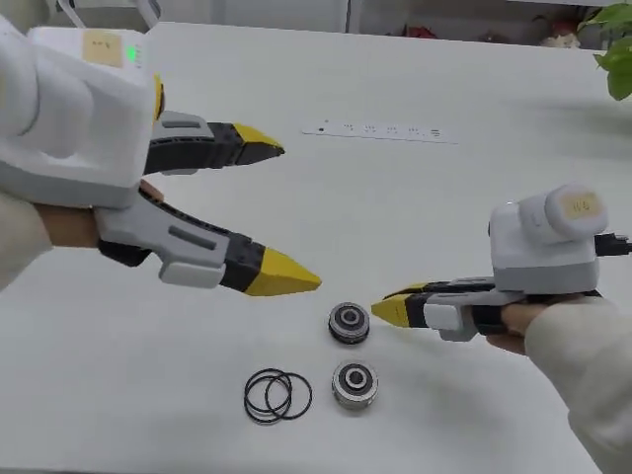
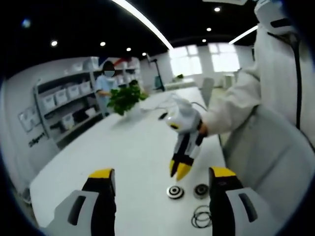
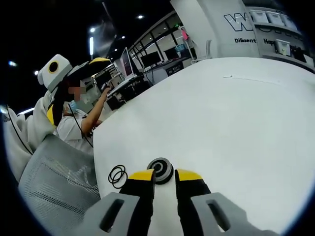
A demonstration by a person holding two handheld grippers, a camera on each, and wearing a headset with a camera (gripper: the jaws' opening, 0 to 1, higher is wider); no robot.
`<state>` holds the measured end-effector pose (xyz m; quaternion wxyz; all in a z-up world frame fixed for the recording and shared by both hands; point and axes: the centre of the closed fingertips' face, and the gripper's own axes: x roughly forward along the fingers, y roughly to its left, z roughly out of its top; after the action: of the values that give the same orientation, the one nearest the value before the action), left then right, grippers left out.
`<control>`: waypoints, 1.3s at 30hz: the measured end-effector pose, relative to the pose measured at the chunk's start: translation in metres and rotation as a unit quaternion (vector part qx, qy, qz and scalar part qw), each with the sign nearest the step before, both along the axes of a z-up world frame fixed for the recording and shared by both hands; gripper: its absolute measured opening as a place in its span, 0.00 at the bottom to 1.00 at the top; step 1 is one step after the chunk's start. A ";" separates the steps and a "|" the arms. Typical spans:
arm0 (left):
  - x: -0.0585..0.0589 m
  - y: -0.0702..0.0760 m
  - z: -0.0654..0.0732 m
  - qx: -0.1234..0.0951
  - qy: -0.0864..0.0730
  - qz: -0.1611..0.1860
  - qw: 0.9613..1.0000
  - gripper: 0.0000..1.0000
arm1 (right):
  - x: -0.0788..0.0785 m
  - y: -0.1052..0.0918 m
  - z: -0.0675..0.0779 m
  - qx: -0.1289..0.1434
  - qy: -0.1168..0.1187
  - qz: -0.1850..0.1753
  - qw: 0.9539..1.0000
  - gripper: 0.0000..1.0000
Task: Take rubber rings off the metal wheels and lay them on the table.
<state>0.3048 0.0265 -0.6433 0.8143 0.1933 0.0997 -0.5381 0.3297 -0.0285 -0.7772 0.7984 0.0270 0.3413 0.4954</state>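
Since the right gripper (image 1: 387, 308) is pinched to a narrow gap with nothing in it, tips just beside the upper wheel (image 1: 349, 322) at lower centre of the head view, what goes on the risk list? — CLERK

Item one: that wheel looks to have its dark rubber band still on. A push from near-closed tips would likely roll or skid it rather than lift the band. Item two: left gripper (image 1: 286, 212), jaws spread wide, empty, above the table (image 1: 474, 197) at left of frame, not bracing the wheel. Unbraced, the wheel may come up with the band. Item three: a stretched band may snap free and fly off. — CHECKER

Neighbours? — CLERK

Second wheel (image 1: 355, 383): rim bare metal by the look of it, just below the first, apart from it. Rubber rings (image 1: 276, 395): several, overlapping, flat on the table left of the second wheel, near but not touching. A skidding wheel could knock either. White strip (image 1: 380, 130) at upper centre and plant (image 1: 617, 69) at upper right: both well apart. Nothing lies between the right gripper's tips and the upper wheel. — CHECKER
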 end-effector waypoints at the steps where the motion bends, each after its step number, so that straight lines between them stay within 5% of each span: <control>1: 0.000 -0.002 -0.002 0.002 -0.001 -0.004 1.000 0.77 | 0.000 0.000 -0.001 -0.002 -0.001 0.001 1.000 0.13; 11: 0.020 -0.019 -0.019 0.004 -0.007 -0.009 1.000 0.59 | -0.003 0.001 -0.011 -0.021 -0.016 0.028 0.999 0.17; 21: 0.019 -0.041 -0.049 0.029 0.008 -0.033 0.999 0.48 | -0.005 0.004 -0.020 -0.039 -0.041 0.062 0.997 0.19; 24: 0.022 -0.043 -0.064 0.051 0.003 -0.032 0.998 0.49 | -0.005 0.005 -0.021 -0.040 -0.045 0.067 0.996 0.19; 39: 0.029 -0.048 -0.116 0.069 0.045 -0.017 0.996 0.34 | -0.009 0.006 -0.029 -0.056 -0.054 0.085 0.993 0.20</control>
<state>0.3336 -0.0214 -0.7590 0.7843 0.2260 0.1702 -0.5521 0.3204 -0.0227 -0.8060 0.7712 -0.0735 0.3255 0.5421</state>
